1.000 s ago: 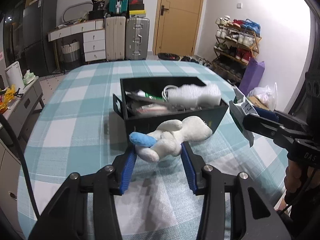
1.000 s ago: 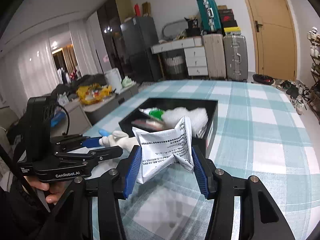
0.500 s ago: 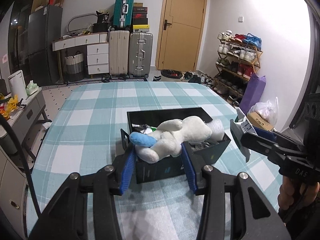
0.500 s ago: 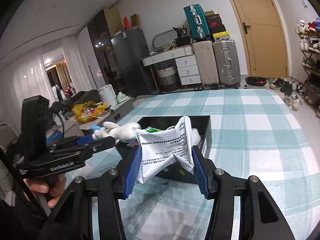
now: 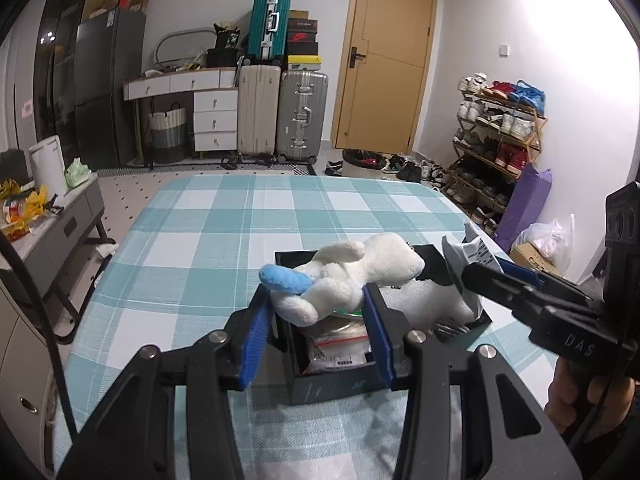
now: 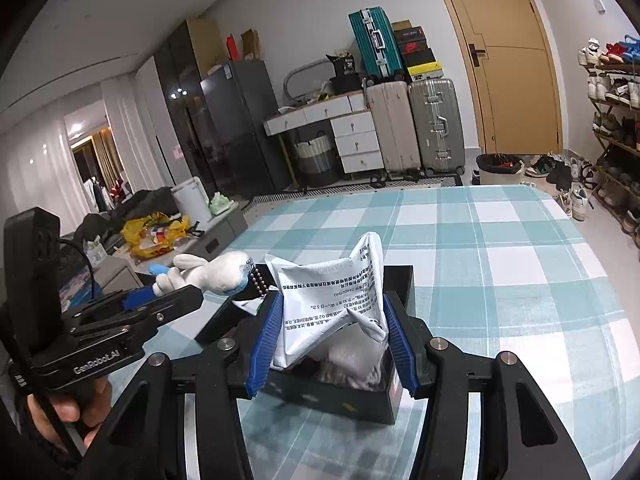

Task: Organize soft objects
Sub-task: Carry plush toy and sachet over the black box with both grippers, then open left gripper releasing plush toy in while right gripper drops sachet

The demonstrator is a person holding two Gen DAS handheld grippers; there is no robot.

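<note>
My left gripper [image 5: 318, 316] is shut on a white plush rabbit [image 5: 352, 276] with a blue ear and holds it above the near-left part of a black open box [image 5: 332, 388]. The rabbit also shows in the right wrist view [image 6: 218, 272], with a bead chain hanging from it. My right gripper [image 6: 330, 336] is shut on a white printed soft pouch [image 6: 332, 296] and holds it over the box [image 6: 360, 400]. The pouch shows at the right in the left wrist view [image 5: 472, 256]. The box holds a white fluffy item [image 5: 424, 300] and small packets [image 5: 340, 352].
The box stands on a table with a teal and white checked cloth [image 5: 224, 240]. Past the table stand suitcases [image 5: 280, 112], a white drawer unit [image 5: 212, 120], a wooden door [image 5: 384, 64] and a shoe rack [image 5: 496, 140]. A low grey cabinet [image 5: 60, 220] is at the left.
Both grippers have risen and moved forward over the box. The rabbit went from lying in front of the box to hanging above it. The pouch now hangs over the box.
</note>
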